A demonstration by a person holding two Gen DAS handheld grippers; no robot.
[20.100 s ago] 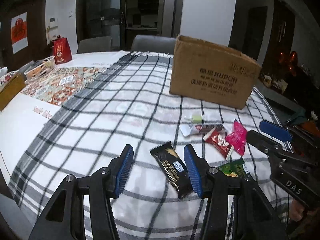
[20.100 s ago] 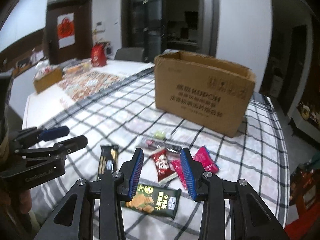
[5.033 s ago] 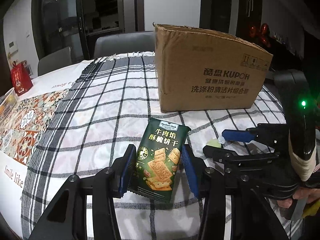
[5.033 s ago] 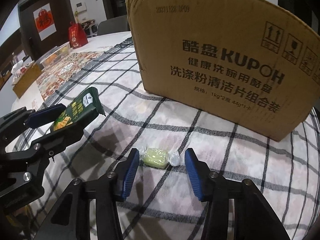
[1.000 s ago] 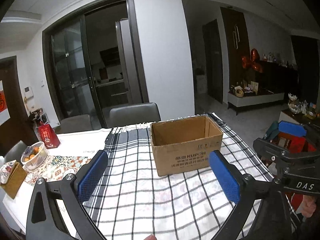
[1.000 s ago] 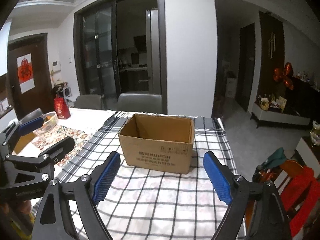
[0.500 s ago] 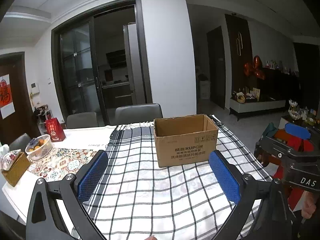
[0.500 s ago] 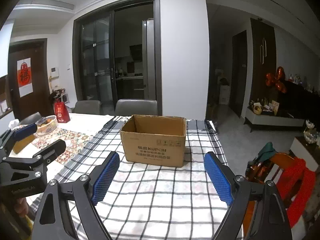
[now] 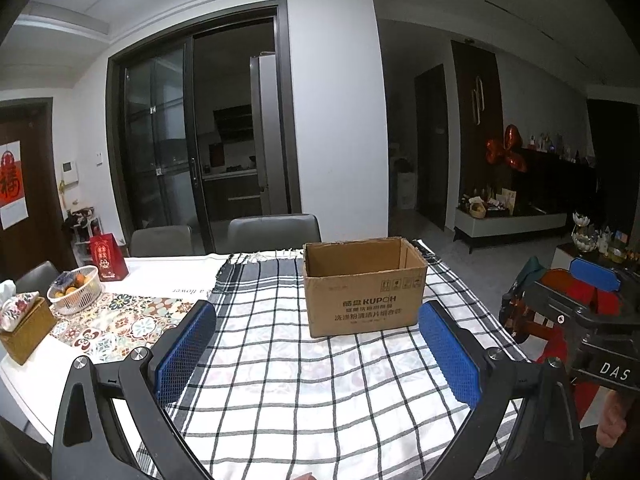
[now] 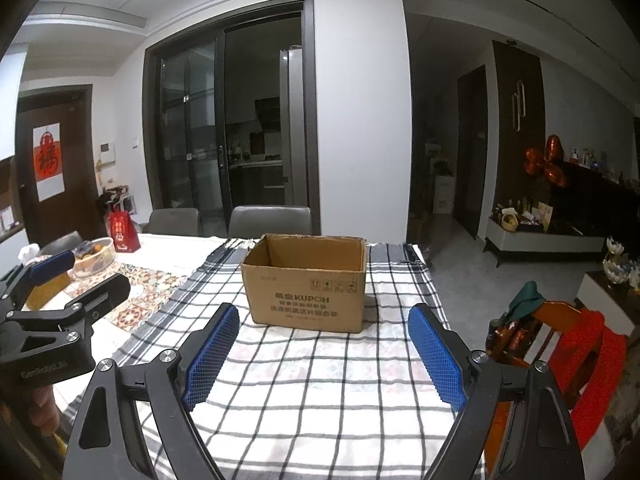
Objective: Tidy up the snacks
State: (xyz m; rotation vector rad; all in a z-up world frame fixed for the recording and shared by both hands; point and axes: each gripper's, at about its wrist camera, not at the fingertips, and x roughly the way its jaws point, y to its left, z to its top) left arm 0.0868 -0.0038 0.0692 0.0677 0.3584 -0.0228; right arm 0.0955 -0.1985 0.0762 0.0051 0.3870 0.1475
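Note:
An open brown cardboard box (image 9: 362, 288) stands on the checked tablecloth (image 9: 280, 384); it also shows in the right wrist view (image 10: 306, 284). Its contents are hidden by its walls. No loose snacks show on the cloth. My left gripper (image 9: 318, 352) is wide open and empty, held back from the box above the near cloth. My right gripper (image 10: 322, 354) is wide open and empty too, also back from the box. Each gripper appears at the edge of the other's view: the right one (image 9: 592, 304), the left one (image 10: 60, 280).
A fruit basket (image 9: 74, 290), a tissue box (image 9: 24, 324) and a red gift bag (image 9: 107, 258) sit at the table's left. Grey chairs (image 9: 274, 230) stand behind the table. A wooden chair with red cloth (image 10: 576, 344) is at the right.
Both grippers have drawn back and up a little from the box, which looks slightly smaller and farther. Both stay wide open and empty.

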